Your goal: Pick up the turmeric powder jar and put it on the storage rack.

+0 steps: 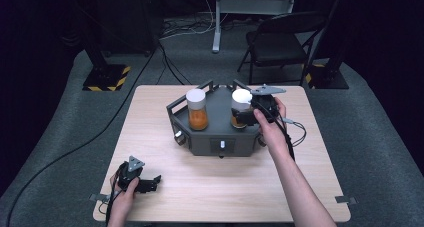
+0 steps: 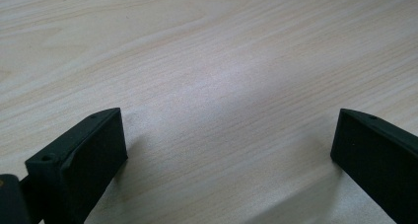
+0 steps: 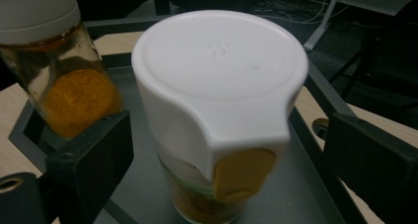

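Note:
Two glass jars with white lids and orange powder stand on a dark grey tray-like stand (image 1: 217,137) at the table's middle. My right gripper (image 1: 246,115) is at the right jar (image 1: 241,101). In the right gripper view the jaws of that gripper (image 3: 226,169) stand on either side of this jar (image 3: 217,76), with a gap at each side, so it is open around it. The other jar (image 3: 59,81) stands just beyond, to the left (image 1: 196,109). My left gripper (image 1: 150,183) rests open on the bare wood near the table's front left corner, nothing between its jaws (image 2: 229,145).
The stand has knobs on its front face (image 1: 221,146) and raised rails around its edge. A folding chair (image 1: 280,42) and floor cables lie beyond the table. Bare tabletop (image 1: 215,187) stretches between the stand and the front edge.

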The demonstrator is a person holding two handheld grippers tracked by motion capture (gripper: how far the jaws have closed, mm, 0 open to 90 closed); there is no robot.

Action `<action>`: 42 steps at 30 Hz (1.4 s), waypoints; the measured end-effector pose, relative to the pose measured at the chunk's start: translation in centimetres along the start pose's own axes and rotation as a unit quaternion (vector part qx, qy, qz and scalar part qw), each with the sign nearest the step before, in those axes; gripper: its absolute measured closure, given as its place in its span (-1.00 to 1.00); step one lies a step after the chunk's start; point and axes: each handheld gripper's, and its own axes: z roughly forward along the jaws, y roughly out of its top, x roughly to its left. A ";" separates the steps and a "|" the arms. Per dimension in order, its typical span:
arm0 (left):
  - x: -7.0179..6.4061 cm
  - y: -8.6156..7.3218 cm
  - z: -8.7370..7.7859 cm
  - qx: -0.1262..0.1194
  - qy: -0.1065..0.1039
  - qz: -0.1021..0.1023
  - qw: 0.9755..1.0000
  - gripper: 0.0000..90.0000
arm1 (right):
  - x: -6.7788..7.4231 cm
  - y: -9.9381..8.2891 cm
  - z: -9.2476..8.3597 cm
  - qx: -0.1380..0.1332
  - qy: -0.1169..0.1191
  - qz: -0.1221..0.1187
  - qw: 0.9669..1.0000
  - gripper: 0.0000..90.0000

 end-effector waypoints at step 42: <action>0.0 0.0 0.0 0.000 0.000 0.000 1.000 -1.00 | -2.6 -7.8 -3.9 -0.005 -0.024 0.013 1.000 -0.93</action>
